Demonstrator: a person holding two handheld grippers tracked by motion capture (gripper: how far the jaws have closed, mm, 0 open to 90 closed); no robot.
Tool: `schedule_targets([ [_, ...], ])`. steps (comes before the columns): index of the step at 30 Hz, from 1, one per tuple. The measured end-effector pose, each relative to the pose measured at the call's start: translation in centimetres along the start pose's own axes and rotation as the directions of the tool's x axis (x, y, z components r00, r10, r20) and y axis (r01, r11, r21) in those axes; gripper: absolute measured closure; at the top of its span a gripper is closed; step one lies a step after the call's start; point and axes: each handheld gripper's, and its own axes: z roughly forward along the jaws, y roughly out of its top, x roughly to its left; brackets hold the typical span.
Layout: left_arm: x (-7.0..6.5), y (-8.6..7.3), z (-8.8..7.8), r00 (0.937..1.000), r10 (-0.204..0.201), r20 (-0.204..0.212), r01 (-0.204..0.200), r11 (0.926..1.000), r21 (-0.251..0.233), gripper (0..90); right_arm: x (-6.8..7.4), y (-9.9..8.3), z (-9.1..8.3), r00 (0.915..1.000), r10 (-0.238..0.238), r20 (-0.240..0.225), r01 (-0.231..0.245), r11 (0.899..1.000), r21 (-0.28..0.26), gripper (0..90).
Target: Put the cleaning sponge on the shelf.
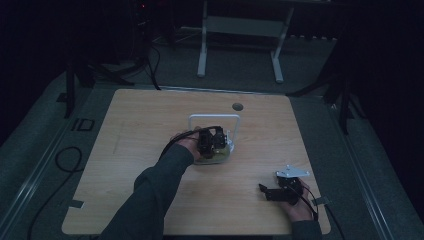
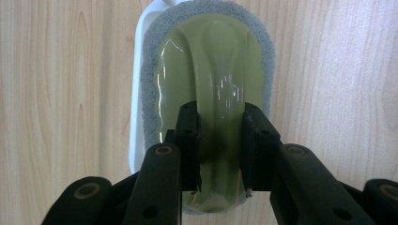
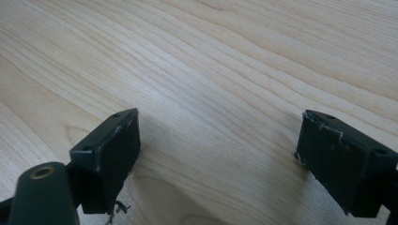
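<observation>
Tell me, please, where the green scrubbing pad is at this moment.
In the high view, the green scrubbing pad is near the table's middle, on a white holder, clamped by the left hand-held gripper.

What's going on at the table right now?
A person works two handheld grippers. The left gripper has its jaws shut on the raised green handle of a scrubbing pad, which sits over a white tray mid-table. The right gripper rests apart near the wooden table's front right corner, jaws open above bare wood.
</observation>
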Motion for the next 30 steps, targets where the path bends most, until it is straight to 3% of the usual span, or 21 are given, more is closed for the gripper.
schedule_targets([
  [19,0.64,0.63,-0.24,0.9989,0.046,-0.007,-0.045,0.9989,0.009,71.8,-0.01,0.01,0.02,1.0000,0.000,0.001,0.000,1.000,0.000,13.4],
  [30,0.92,0.59,0.24,0.9972,0.057,-0.048,-0.056,0.9980,0.029,71.8,-0.02,0.01,0.02,1.0000,0.000,0.001,0.000,1.000,0.000,13.4],
])
